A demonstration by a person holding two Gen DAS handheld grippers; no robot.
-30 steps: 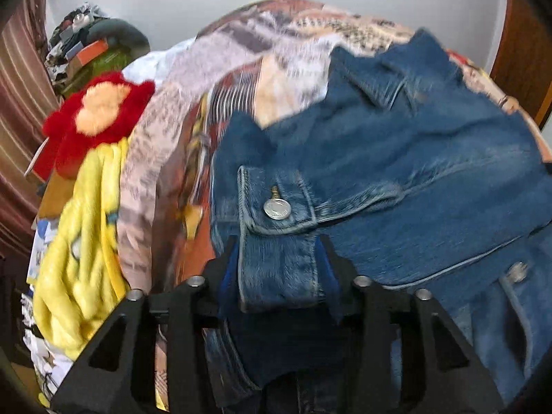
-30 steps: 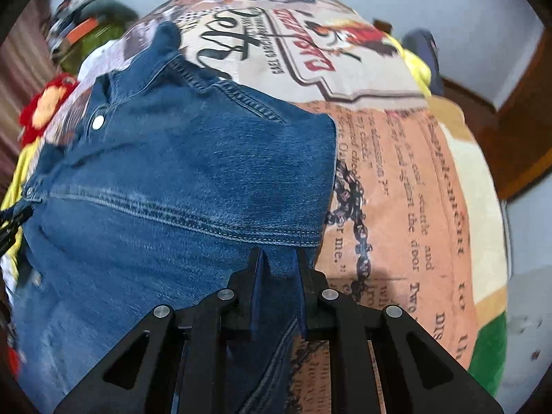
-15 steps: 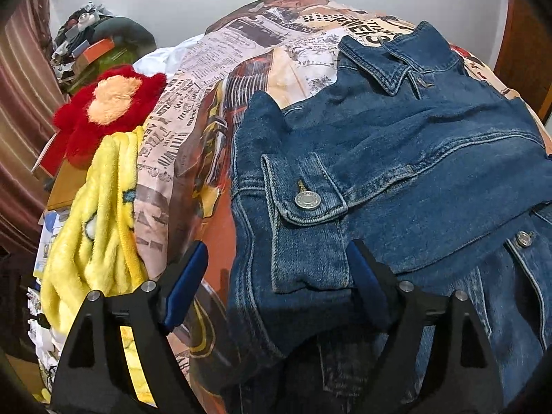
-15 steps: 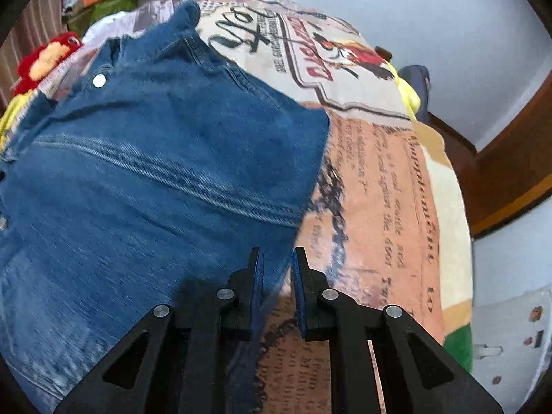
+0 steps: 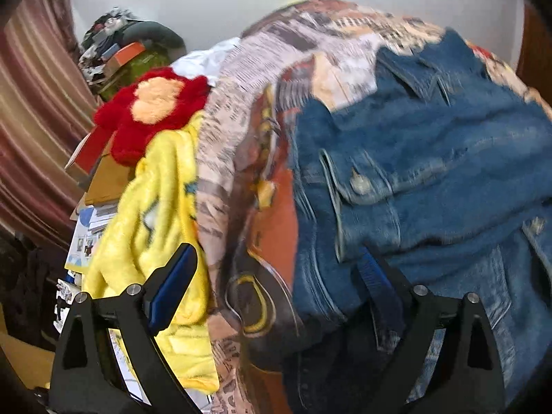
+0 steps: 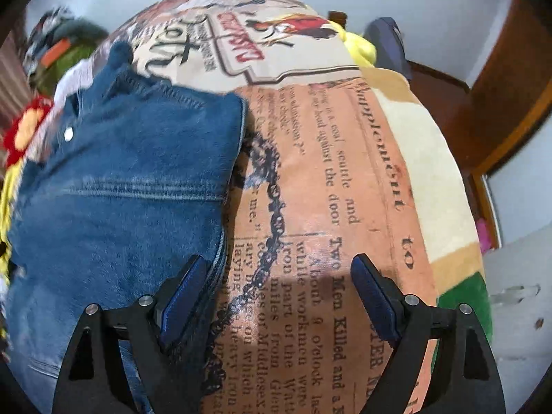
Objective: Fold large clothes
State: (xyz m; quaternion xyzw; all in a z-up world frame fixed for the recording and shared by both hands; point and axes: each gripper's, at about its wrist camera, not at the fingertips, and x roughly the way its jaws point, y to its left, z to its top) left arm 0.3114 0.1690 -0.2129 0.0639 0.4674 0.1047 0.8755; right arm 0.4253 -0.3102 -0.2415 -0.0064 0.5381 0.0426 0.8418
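Blue denim jacket (image 5: 431,158) partly folded, flat on printed bedspread (image 6: 345,189)

A blue denim jacket (image 6: 117,186) lies spread over the left part of a printed blanket (image 6: 345,179), its right edge running down the blanket's middle beside a printed black chain. A metal button (image 6: 68,133) shows near the jacket's upper left. The right gripper (image 6: 279,296) hangs above the blanket's near edge, its jaws opening wide; the left blue pad sits at the jacket's hem, the right one over bare newsprint pattern, nothing pinched. A red plush toy (image 6: 24,131) lies at the far left edge.
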